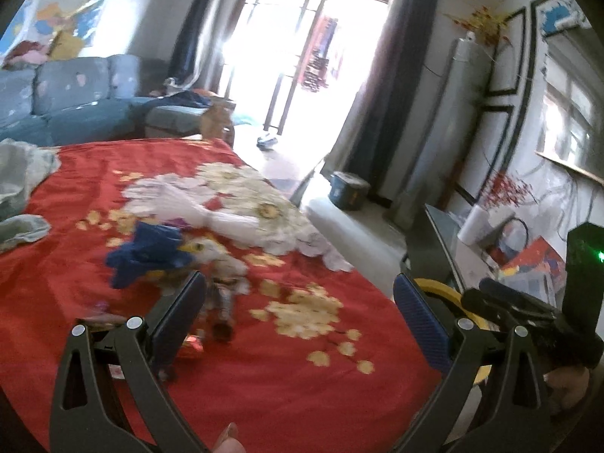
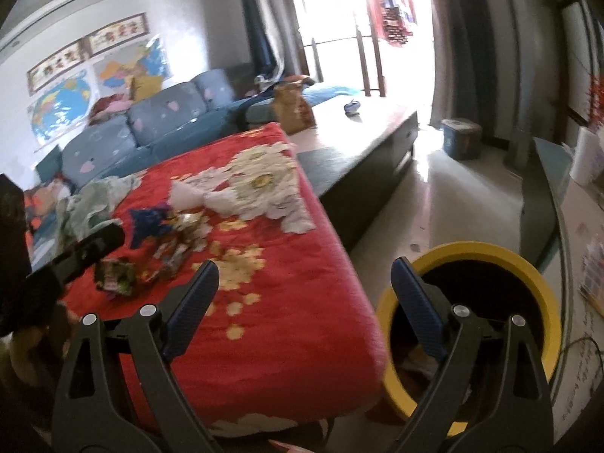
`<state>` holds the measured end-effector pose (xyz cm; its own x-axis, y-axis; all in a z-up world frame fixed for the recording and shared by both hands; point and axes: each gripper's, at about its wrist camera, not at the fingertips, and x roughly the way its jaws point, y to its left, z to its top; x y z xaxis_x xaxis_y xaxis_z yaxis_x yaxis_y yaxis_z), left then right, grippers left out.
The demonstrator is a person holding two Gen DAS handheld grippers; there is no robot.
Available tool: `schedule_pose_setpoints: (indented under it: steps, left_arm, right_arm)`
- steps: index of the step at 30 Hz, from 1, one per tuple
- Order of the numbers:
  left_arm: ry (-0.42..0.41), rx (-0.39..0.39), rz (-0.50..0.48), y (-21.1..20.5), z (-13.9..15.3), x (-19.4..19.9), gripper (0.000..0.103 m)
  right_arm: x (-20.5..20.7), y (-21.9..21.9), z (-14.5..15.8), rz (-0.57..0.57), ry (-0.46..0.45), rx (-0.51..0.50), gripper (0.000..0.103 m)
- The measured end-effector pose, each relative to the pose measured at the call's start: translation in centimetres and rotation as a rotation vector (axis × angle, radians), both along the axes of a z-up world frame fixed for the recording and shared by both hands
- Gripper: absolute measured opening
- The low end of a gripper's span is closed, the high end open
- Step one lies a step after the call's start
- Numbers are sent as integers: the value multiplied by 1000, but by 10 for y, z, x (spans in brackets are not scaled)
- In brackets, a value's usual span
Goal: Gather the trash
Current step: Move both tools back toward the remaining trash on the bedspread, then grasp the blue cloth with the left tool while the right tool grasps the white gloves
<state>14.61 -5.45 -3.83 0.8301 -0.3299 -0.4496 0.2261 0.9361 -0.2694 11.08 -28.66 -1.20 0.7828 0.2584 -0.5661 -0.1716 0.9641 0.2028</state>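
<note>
Trash lies in a heap on the red flowered cloth (image 1: 264, 377): a crumpled blue wrapper (image 1: 147, 255), a white plastic bag (image 1: 211, 219) and several small foil wrappers (image 1: 222, 302). My left gripper (image 1: 298, 294) is open and empty, its left finger close over the foil wrappers. The heap also shows in the right wrist view, with the blue wrapper (image 2: 149, 222) and foil wrappers (image 2: 170, 255). My right gripper (image 2: 304, 275) is open and empty, above the cloth's right edge, its right finger over the yellow-rimmed bin (image 2: 487, 255), which has some trash inside. The bin's rim (image 1: 441, 288) shows in the left view.
A grey-green cloth (image 1: 22, 173) lies at the table's far left. A blue sofa (image 2: 162, 120) stands behind. A dark low table (image 2: 362, 151) continues past the red cloth. A blue tub (image 2: 460, 137) sits on the floor. A glass shelf (image 2: 547, 196) stands right.
</note>
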Motion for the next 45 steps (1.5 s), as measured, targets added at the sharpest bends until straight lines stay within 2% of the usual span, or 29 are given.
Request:
schedule_pose_setpoints:
  steps: [15, 27, 31, 37, 45]
  left_arm:
    - [-9, -43, 175, 74, 4, 2, 96]
    - [20, -65, 253, 123, 5, 9, 96]
    - [41, -30, 237, 127, 9, 16, 96]
    - [80, 19, 157, 116, 14, 34, 96]
    - [132, 91, 71, 97, 7, 65, 95]
  right_arm:
    - [11, 68, 7, 182, 6, -10, 84]
    - [41, 93, 1, 225, 37, -45, 84]
    - [66, 95, -4, 212, 69, -67, 84]
    - [104, 98, -8, 205, 88, -91, 84]
    - [157, 109, -17, 249, 147, -72, 82]
